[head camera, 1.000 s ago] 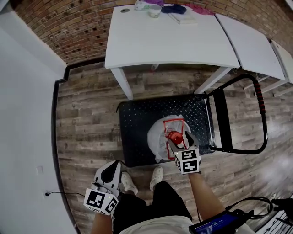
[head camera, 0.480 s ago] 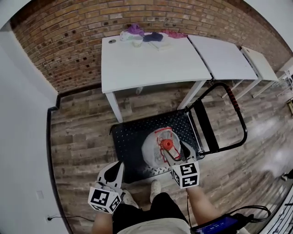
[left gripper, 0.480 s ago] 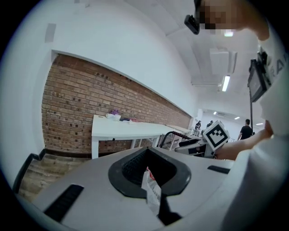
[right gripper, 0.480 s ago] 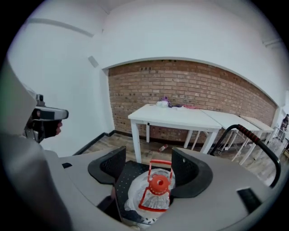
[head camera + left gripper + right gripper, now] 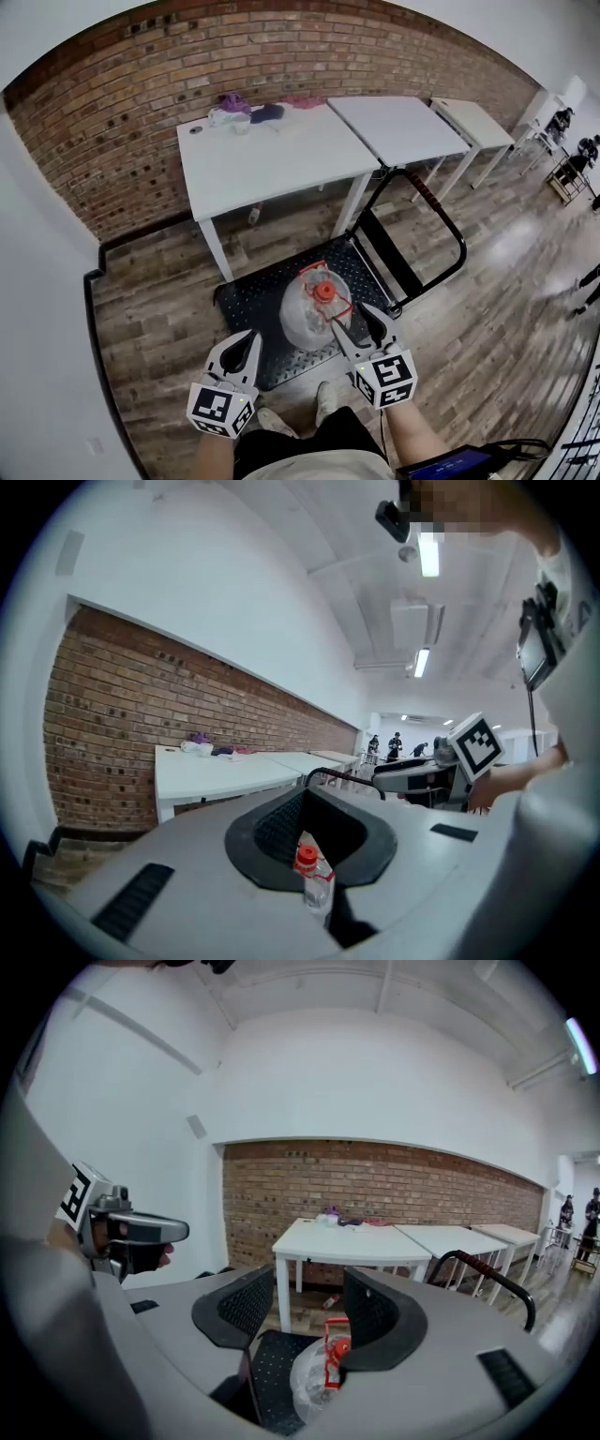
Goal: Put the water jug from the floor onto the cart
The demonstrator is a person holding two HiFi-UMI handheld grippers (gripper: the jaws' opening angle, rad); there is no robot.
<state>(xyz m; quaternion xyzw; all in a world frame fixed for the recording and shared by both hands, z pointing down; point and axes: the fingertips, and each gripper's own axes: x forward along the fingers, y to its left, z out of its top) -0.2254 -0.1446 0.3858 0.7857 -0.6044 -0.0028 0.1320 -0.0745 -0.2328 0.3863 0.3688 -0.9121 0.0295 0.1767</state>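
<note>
The clear water jug point(image 5: 302, 319) with a red cap stands upright on the black cart deck point(image 5: 246, 298). My right gripper point(image 5: 352, 323) hangs above and just in front of the jug, apart from it. Its jaws are closing and there is nothing between them. In the right gripper view the jug point(image 5: 317, 1372) shows far below the right gripper point(image 5: 305, 1314). My left gripper point(image 5: 242, 339) is lifted at the cart's near left edge, narrowly open and empty. Through the left gripper point(image 5: 311, 834) the jug point(image 5: 316, 885) is visible in the distance.
The cart's black handle point(image 5: 441, 225) with a red grip rises at the right. White tables point(image 5: 272, 155) stand behind the cart against a brick wall, with small items on the left one. My shoes point(image 5: 323, 401) are on the wooden floor just before the cart.
Both grippers have risen. The right one has come up off the jug's cap and stands narrower. The jug stays on the cart.
</note>
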